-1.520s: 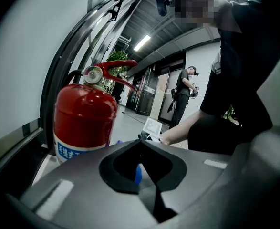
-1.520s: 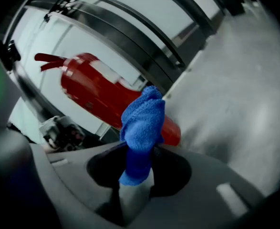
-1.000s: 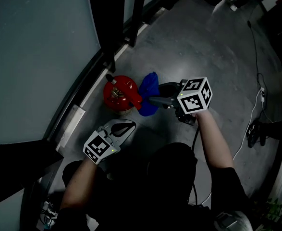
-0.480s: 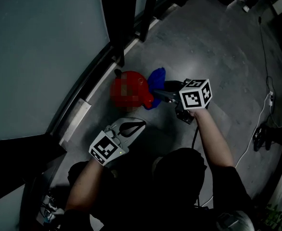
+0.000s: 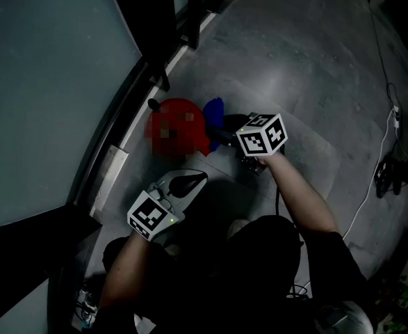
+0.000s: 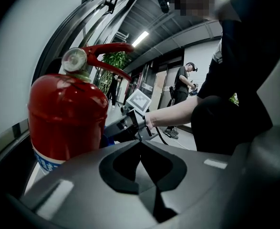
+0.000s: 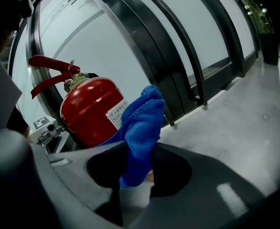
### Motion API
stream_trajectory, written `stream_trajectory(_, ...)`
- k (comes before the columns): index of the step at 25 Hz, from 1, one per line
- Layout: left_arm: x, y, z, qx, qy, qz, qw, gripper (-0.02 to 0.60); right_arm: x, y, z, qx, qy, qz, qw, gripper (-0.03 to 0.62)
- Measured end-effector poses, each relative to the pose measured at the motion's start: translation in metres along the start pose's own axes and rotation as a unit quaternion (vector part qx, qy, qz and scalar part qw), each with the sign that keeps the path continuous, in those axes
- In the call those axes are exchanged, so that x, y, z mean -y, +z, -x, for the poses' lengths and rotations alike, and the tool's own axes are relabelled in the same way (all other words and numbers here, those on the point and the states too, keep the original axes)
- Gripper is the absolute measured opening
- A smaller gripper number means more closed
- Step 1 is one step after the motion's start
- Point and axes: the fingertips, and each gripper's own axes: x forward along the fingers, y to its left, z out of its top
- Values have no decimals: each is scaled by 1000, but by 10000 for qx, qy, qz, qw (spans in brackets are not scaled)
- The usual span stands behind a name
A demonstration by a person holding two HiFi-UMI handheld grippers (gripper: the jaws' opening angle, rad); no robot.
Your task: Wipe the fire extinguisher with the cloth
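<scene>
Overhead plus two low views around extinguisher (image 6: 66,113)

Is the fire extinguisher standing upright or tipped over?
Upright. In the left gripper view the fire extinguisher rises vertically, with its gauge and red handle on top.

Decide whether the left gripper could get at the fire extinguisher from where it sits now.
Probably yes: the left gripper faces the fire extinguisher with nothing between them; the blue cloth is beside it, not in the path.
</scene>
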Motion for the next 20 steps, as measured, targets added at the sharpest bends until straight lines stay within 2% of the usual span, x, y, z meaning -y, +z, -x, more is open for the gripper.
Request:
stream_trajectory(8,2,-9,-6,-81,-34,129,9999,9,32,-33,-31,-126,-94,-312,9994,127)
stream_trajectory(15,-2,-23,-8,-250,10,161,9996,9,53,-65,-52,-84,-437,-665,9968,127)
stream_trajectory(17,-3,-24,-8,-235,52,203,9995,9,59,-70,-56,20,-395,-905,9951,126)
stream_trajectory(20,-2,-28,-7,-321,20,210,9993,9,65,-74,-61,331,-68,-1657,9856,127)
